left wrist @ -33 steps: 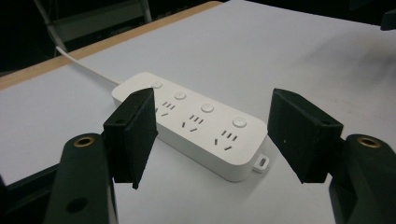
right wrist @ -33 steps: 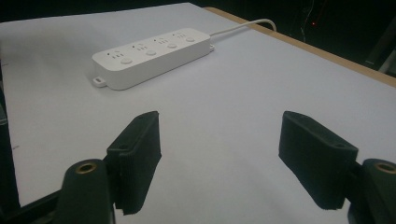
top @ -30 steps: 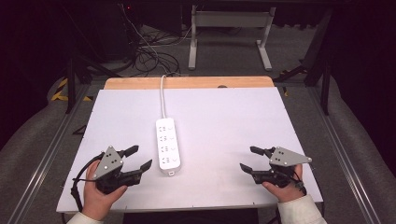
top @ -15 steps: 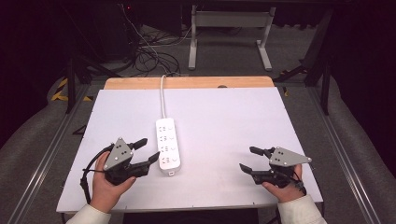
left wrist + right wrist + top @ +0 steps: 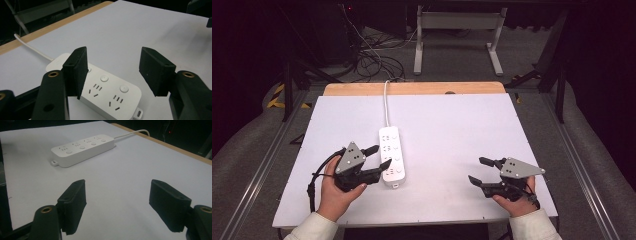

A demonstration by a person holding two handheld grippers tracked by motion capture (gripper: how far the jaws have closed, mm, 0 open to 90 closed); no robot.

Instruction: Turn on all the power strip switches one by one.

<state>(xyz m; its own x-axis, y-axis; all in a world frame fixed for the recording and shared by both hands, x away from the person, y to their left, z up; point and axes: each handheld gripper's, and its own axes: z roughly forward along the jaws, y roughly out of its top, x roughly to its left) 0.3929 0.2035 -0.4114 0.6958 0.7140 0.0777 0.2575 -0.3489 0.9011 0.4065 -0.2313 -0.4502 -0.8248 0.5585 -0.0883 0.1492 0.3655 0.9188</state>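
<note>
A white power strip (image 5: 392, 155) with several sockets and buttons lies lengthwise at the middle of the white table (image 5: 452, 130), its white cable (image 5: 386, 102) running off the far edge. My left gripper (image 5: 379, 157) is open, its jaws spread just left of the strip's near end and touching nothing. In the left gripper view the power strip (image 5: 107, 92) lies close beneath the open left gripper (image 5: 113, 71). My right gripper (image 5: 477, 170) is open at the near right, pointing left over bare table. The right gripper view shows the power strip (image 5: 82, 148) farther off beyond the open right gripper (image 5: 120, 205).
The white sheet covers a wooden tabletop whose far edge (image 5: 412, 88) shows as a tan strip. Beyond it stand a grey frame (image 5: 457, 30) and loose cables (image 5: 372, 55) on the floor. Metal rails (image 5: 257, 175) run along both sides.
My left gripper has moved right and slightly forward, up to the near end of the power strip. The right gripper has stayed put.
</note>
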